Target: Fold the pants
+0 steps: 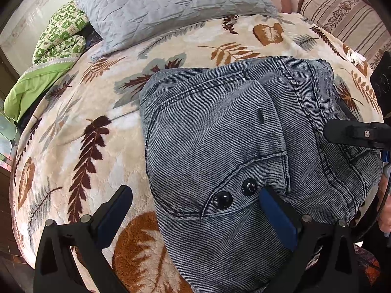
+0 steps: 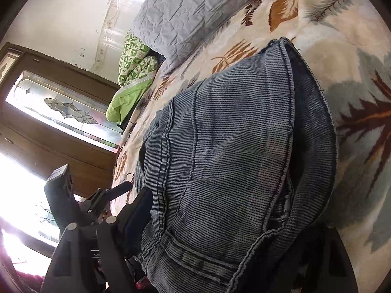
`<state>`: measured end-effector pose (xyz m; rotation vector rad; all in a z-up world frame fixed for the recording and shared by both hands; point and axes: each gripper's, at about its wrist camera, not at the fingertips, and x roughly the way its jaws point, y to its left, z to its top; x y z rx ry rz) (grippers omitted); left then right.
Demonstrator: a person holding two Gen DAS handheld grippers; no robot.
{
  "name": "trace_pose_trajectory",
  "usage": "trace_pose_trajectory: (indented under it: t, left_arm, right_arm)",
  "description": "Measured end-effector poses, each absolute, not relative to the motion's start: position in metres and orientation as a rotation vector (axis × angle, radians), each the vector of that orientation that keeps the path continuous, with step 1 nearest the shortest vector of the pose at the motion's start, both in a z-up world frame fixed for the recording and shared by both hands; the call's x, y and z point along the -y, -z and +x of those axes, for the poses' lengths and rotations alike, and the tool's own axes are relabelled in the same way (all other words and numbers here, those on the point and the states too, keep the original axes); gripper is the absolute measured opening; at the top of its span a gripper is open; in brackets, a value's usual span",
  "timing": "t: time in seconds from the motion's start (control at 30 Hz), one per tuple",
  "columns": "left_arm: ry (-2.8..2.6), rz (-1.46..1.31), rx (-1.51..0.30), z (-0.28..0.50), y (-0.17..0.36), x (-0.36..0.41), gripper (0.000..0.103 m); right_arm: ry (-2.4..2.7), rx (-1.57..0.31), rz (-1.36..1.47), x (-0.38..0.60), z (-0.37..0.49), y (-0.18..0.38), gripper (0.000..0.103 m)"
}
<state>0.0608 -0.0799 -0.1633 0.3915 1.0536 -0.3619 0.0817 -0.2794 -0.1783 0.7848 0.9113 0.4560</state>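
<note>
Folded jeans [image 1: 220, 151] on leaf-print blanket [image 1: 85, 112], left gripper [image 1: 195, 202] fingers spread, right gripper [image 2: 220, 256] grip unclear

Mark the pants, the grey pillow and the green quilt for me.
pants [image 1: 215, 131], left wrist view, back pocket panel.
grey pillow [image 1: 171, 7], left wrist view, quilted top.
green quilt [image 1: 61, 39], left wrist view, patterned folded part.

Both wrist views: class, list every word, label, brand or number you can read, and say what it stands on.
None can be read.
The folded grey-blue denim pants show two plain black buttons, no lettering.
The leaf-patterned plush blanket and green patterned cloth carry only patterns.
</note>
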Motion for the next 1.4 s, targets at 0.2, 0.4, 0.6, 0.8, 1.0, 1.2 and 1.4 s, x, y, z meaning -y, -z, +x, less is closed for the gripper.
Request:
trace_pose_trajectory:
  t: [0.2, 0.4, 0.6, 0.8, 1.0, 1.2, 1.4]
  left_arm:
    - [0.381, 0.295, -1.103, 0.068, 0.168, 0.071, 0.103]
    - [0.403, 0.197, -1.157, 0.072, 0.171, 0.065, 0.100]
    - [0.440, 0.213, -1.127, 0.061, 0.163, 0.074, 0.075]
    - [0.429, 0.192, -1.097, 0.054, 0.149, 0.073, 0.054]
    - [0.434, 0.183, -1.068, 0.050, 0.126, 0.073, 0.047]
    - [0.433, 0.185, -0.979, 0.049, 0.092, 0.071, 0.043]
    - [0.367, 0.411, -0.813, 0.046, 0.057, 0.089, 0.043]
  right_arm:
    - [-0.450, -0.908, 0.767, 0.279, 0.081, 0.178, 0.083]
    - [-0.414, -0.907, 0.713, 0.272, 0.079, 0.174, 0.079]
    - [-0.377, -0.902, 0.657, 0.267, 0.077, 0.169, 0.072]
    - [-0.370, -0.881, 0.665, 0.269, 0.072, 0.166, 0.071]
    - [-0.399, -0.790, 0.615, 0.265, 0.060, 0.146, 0.071]
    - [-0.409, -0.733, 0.541, 0.252, 0.054, 0.125, 0.071]
    - [-0.471, -0.637, 0.470, 0.233, 0.057, 0.094, 0.069]
